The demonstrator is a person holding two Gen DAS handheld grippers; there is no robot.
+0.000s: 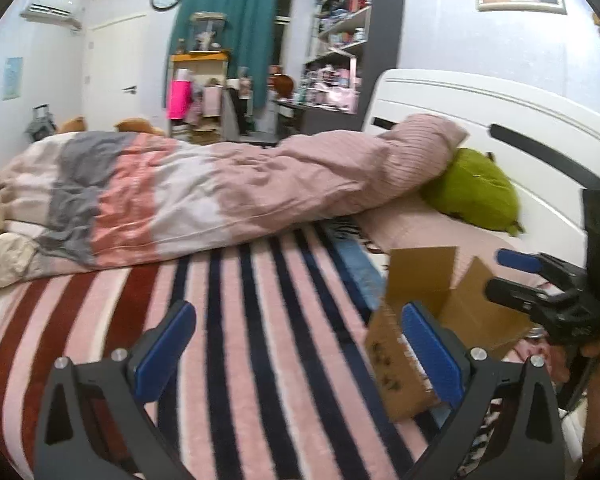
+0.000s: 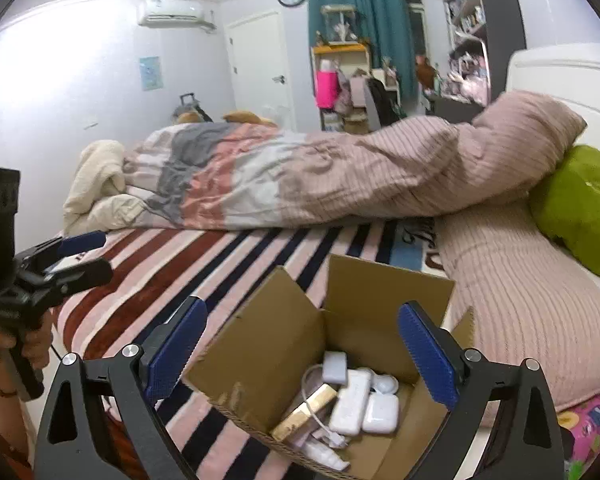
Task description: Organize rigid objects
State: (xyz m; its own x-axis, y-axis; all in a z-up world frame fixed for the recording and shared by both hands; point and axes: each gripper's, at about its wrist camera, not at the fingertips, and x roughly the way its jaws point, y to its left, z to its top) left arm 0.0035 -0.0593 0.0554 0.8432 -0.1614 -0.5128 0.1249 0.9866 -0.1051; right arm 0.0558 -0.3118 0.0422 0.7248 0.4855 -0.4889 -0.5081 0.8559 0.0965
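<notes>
An open cardboard box (image 2: 284, 344) stands on the striped blanket (image 2: 204, 272) of a bed. Inside lie several small rigid items: white chargers and cases (image 2: 352, 400), a gold bar-shaped item (image 2: 304, 412) and a white cable. My right gripper (image 2: 300, 352) is open and empty, hovering over the box with its blue pads on either side. In the left wrist view the box (image 1: 416, 312) sits at the right. My left gripper (image 1: 296, 352) is open and empty above the striped blanket (image 1: 240, 340), left of the box. The right gripper also shows there (image 1: 512, 276).
A rumpled pink, grey and white duvet (image 1: 204, 192) lies across the bed. A green plush (image 1: 472, 192) and pink pillow (image 2: 516, 288) sit by the white headboard (image 1: 500, 120). Shelves (image 1: 340, 40), a door and curtain stand behind.
</notes>
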